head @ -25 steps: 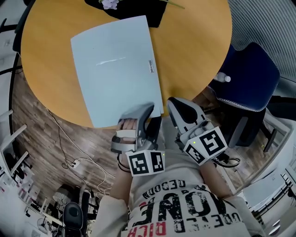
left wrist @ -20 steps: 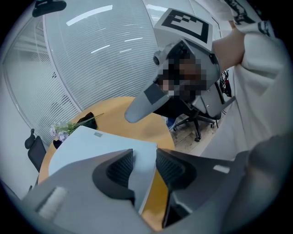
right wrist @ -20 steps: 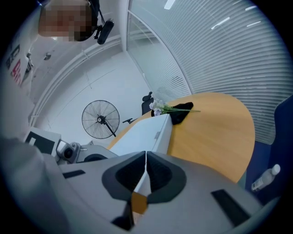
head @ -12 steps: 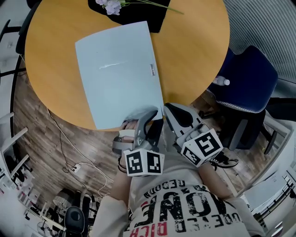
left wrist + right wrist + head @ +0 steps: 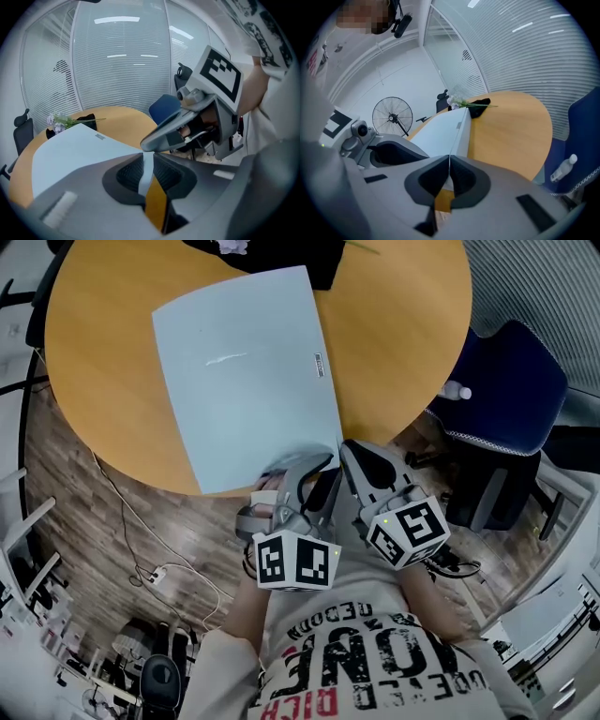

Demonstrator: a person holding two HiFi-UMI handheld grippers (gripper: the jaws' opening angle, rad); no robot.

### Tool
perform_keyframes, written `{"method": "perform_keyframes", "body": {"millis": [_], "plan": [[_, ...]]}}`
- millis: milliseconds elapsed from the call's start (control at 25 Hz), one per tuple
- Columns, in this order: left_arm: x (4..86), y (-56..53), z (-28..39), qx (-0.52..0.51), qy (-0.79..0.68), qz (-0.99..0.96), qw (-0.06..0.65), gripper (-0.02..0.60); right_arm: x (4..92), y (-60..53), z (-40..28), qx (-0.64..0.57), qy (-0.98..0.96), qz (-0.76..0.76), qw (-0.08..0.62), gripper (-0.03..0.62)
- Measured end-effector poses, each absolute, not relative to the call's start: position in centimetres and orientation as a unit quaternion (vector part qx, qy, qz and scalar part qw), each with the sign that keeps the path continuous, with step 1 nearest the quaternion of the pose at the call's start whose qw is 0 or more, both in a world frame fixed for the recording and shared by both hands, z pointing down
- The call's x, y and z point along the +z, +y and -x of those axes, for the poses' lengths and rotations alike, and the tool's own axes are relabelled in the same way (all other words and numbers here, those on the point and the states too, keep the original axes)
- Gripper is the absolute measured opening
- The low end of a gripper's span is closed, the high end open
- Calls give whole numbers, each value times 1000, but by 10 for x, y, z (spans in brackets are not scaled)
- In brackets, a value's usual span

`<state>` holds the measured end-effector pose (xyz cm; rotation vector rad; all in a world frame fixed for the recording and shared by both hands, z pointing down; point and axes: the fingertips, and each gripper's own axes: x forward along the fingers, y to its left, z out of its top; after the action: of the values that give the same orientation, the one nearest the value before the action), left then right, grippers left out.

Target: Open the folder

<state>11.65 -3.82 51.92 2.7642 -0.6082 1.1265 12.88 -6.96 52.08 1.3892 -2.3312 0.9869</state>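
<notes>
A pale blue folder (image 5: 244, 371) lies closed on the round wooden table (image 5: 394, 343), its near right corner over the table's front edge. Both grippers meet at that corner. In the left gripper view my left gripper (image 5: 305, 472) has a pale strip of the folder's edge (image 5: 146, 164) filling the gap between its pads. Its jaws have just been closing on that strip. My right gripper (image 5: 349, 454) sits just right of it. In the right gripper view its pads (image 5: 461, 176) are together, with a thin pale line of the folder's corner (image 5: 449, 161) between them.
A black cloth with flowers (image 5: 309, 259) lies at the table's far edge. A blue chair (image 5: 511, 390) with a water bottle (image 5: 457, 392) on it stands to the right. Cables (image 5: 150, 573) trail over the wooden floor on the left. A fan (image 5: 392, 116) stands beyond the table.
Both grippers have drawn in to the folder's near right corner. The left jaws have narrowed around the folder's edge. The right gripper has dropped a little toward the corner.
</notes>
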Motion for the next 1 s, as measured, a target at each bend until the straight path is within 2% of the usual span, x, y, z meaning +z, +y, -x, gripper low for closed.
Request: {"method": "perform_keyframes", "body": {"millis": [440, 1000], "plan": [[515, -40, -115, 334, -219, -912, 91, 55, 529, -69, -126, 336, -806, -469, 135, 14], [506, -42, -112, 322, -241, -911, 90, 38, 531, -68, -124, 334, -808, -463, 149, 14]]}}
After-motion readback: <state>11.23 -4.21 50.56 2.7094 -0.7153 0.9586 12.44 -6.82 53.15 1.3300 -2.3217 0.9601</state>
